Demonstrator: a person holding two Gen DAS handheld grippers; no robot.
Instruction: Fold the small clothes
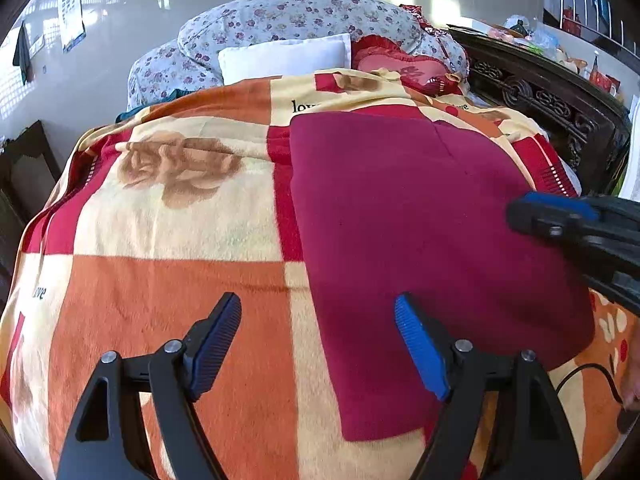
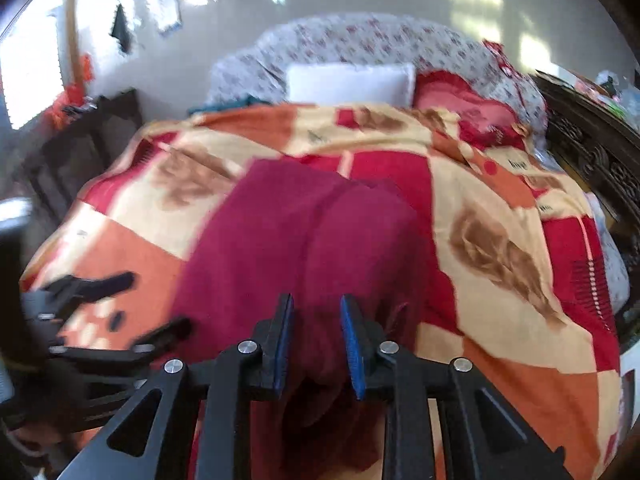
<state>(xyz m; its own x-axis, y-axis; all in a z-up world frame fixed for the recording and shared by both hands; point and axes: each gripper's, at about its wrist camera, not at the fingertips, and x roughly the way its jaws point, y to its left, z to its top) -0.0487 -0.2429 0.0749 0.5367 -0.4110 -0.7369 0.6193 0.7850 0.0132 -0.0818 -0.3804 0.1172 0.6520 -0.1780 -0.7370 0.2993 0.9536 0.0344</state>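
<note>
So the right gripper [image 2: 316, 346] is pinched down on a bunched fold of the maroon cloth [image 1: 420, 216], right at its near edge. The left gripper [image 1: 318, 346] hangs open with nothing in it, straddling the cloth's near left edge. The cloth runs lengthwise away across the blanket [image 1: 168, 280], toward the pillows [image 1: 284, 56].

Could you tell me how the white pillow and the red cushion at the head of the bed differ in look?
The white pillow is plain and rectangular, while the red cushion has a pink centre with a ruffled red border. The pillow lies left of the cushion in both views. Both rest against the floral quilt, their lower edges hidden behind the checked blanket.
</note>
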